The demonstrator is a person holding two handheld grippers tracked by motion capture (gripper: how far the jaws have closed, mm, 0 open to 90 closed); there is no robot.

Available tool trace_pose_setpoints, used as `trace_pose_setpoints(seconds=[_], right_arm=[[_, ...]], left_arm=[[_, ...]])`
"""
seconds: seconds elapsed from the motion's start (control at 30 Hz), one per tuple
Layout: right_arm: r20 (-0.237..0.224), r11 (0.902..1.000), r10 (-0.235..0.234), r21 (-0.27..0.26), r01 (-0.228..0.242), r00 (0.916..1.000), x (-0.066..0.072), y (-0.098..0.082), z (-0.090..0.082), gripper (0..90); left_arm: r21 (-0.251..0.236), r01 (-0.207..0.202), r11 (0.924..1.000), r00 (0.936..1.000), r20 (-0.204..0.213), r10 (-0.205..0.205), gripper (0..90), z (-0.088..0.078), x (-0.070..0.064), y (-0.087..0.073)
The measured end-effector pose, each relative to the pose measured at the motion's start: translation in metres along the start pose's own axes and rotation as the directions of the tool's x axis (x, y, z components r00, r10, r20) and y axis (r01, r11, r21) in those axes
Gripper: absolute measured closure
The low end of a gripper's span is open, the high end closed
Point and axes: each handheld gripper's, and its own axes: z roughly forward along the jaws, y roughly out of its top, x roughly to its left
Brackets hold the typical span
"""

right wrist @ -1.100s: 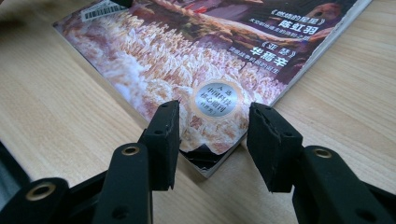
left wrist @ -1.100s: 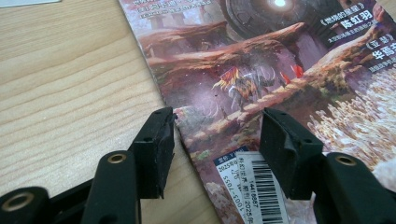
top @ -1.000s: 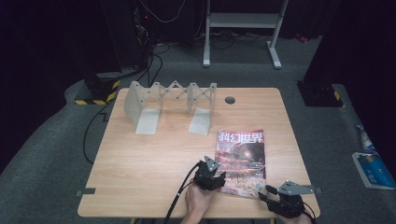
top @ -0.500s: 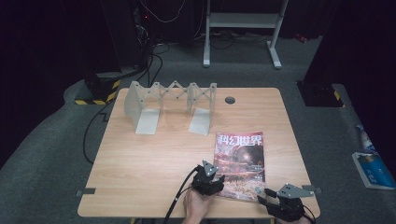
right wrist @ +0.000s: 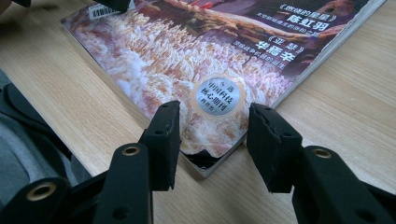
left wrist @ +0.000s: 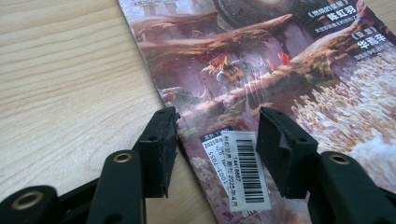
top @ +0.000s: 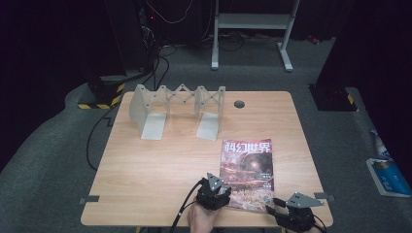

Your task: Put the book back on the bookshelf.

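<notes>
A magazine (top: 248, 167) with a reddish cover lies flat on the wooden table (top: 160, 165), near the front right. My left gripper (top: 219, 188) is at its near left corner. In the left gripper view that gripper (left wrist: 217, 123) is open: one jaw stands over bare wood at the magazine's (left wrist: 261, 70) edge, the other over the cover, with the barcode label (left wrist: 238, 170) between them. My right gripper (top: 273, 208) is at the near right corner. It is open too (right wrist: 212, 116), straddling that corner of the magazine (right wrist: 187, 60) just short of a round silver sticker (right wrist: 217, 95).
A grey folding book rack (top: 177, 109) stands at the back left of the table, and a round cable hole (top: 239, 104) lies beside it. The table's front edge runs just behind both grippers. A blue packet (top: 388, 177) lies on the floor at the right.
My left gripper has slid a little back toward the table's near edge along the magazine's left side. The right gripper and the magazine have stayed put.
</notes>
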Motion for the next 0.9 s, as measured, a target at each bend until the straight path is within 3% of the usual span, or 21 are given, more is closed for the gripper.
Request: trace_pose_setpoints(seconds=[0.4,0.9], right_arm=[[-0.035,0.9998,-0.019,-0.003,0.019,0.9992,0.008,0.004,0.006,54.5],[-0.078,0.9987,-0.052,-0.005,0.052,0.9956,0.022,0.018,0.024,54.5]], left_arm=[[-0.014,0.026,0.9995,0.9992,-0.031,-0.027,48.0,-0.014,0.005,-0.013],[-0.036,0.058,0.9976,0.9958,-0.068,-0.061,48.0,-0.03,0.024,-0.026]])
